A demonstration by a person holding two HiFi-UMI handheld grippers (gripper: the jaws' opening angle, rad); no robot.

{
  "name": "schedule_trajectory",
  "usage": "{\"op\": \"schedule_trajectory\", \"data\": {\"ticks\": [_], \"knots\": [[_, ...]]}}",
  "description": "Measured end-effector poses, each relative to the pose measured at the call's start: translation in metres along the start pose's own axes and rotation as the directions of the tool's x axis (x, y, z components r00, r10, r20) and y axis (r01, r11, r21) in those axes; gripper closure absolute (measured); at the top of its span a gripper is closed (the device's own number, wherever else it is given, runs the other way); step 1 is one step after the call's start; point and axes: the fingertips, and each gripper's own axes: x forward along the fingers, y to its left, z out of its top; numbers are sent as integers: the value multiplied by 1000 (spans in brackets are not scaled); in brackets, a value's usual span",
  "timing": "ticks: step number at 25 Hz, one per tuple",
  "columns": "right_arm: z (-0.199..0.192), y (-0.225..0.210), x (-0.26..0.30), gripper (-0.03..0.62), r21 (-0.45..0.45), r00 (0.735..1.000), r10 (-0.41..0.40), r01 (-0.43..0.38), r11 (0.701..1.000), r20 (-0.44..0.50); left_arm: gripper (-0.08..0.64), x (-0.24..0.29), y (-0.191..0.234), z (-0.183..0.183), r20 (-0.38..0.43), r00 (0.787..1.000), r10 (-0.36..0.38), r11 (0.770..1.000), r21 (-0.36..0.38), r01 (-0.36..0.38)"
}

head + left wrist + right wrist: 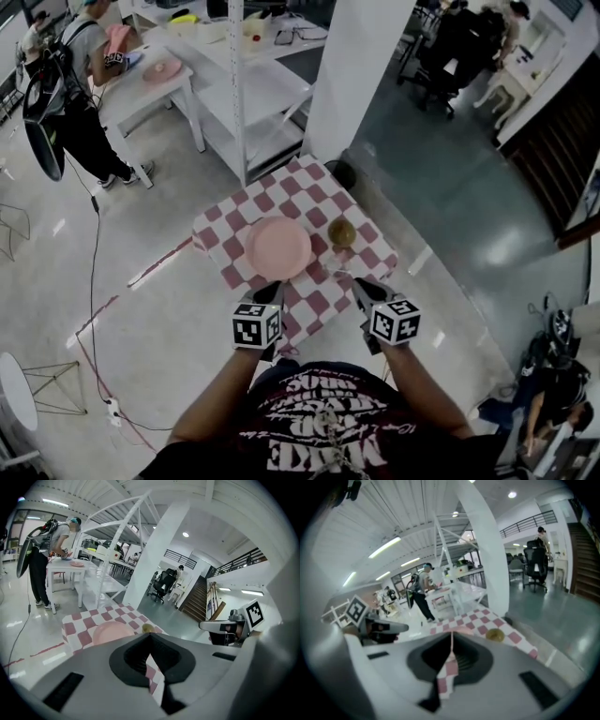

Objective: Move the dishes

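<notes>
You have not started moving the dishes, as far as can be judged: both sit on the small table, and neither gripper holds anything. The pink plate [277, 247] lies flat near the middle of the checked cloth [319, 187], and the small olive-gold bowl [341, 232] stands just beside it on your right, close to the plate's rim but seemingly not touching it.

Your left gripper [272, 292] hovers at the near edge of the table, just short of the plate, with its jaws pressed together and only a sliver of cloth showing through the slit between them. Your right gripper [361, 286] hangs at the same edge, in front of the bowl, also closed on nothing. So the whole job looks to be left: open up, take each dish, carry it off.

The plate is round, shallow and smooth, with a matt, plastic-like finish and a thin raised rim. The bowl is round and deeper, with a slight sheen. The cloth is soft red-and-white check, draped over the table's edges.
</notes>
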Motion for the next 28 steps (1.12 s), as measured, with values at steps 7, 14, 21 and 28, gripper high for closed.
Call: {"op": "schedule_trajectory", "data": {"ticks": [7,14,21,28], "knots": [[-15,-8,-6,555,28,1000,4,-4,1000,7,535,5,-7,-16,-60,998,20,999,33,-18],[-9,-24,-14,555,29,999,-28,27,999,17,535,36,-19,-14,-108,994,-23,998,48,28],[-10,-56,-13,555,53,999,-36,36,998,8,535,63,-37,-36,-176,984,-40,999,16,43],[-6,-87,26,555,38,995,84,-82,996,-60,535,99,-31,-44,-218,975,33,992,-114,-59]]}}
